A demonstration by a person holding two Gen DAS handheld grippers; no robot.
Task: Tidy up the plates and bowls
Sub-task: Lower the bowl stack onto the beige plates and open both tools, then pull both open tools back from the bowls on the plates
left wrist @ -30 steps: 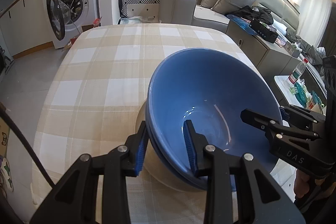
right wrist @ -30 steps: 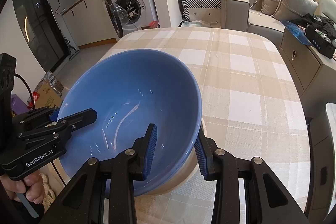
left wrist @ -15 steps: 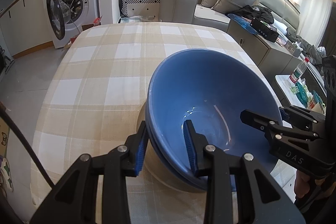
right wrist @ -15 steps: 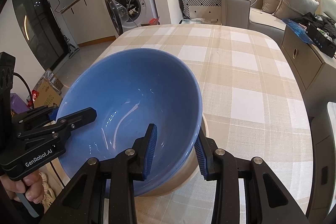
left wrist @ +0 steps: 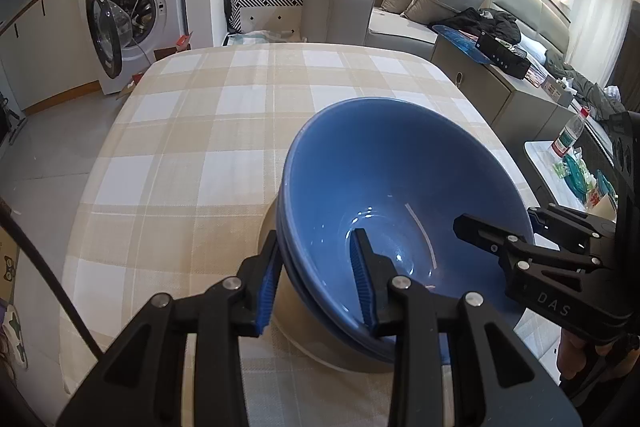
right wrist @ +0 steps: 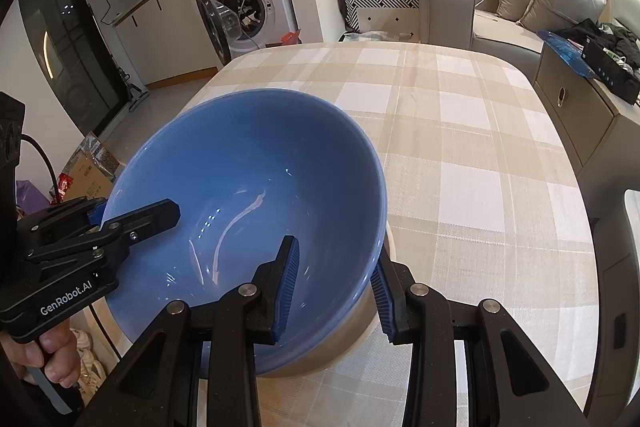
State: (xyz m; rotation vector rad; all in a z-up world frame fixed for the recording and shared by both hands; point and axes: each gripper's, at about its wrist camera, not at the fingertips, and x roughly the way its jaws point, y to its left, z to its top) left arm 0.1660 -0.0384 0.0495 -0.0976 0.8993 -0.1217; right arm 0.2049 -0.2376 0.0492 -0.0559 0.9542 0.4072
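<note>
the stacked blue bowls [left wrist: 400,187] sit on a pale plate [left wrist: 304,351] at the near edge of the checked table [left wrist: 200,147]. the left gripper [left wrist: 316,279] is narrowed onto the left rim, one pad inside and one outside; the right gripper [right wrist: 334,287] clamps the right rim likewise. judging by this, the stack is being carried or set down, so both hands should move together, level, without twisting, to avoid tipping the bowls off the plate.

Two nested bowls [left wrist: 384,187] sit on a plate [left wrist: 288,331], lower right of frame, near worktop [left wrist: 180,155] edge; washing machine [left wrist: 132,3] upper left, sofa [left wrist: 400,7] upper right.
</note>
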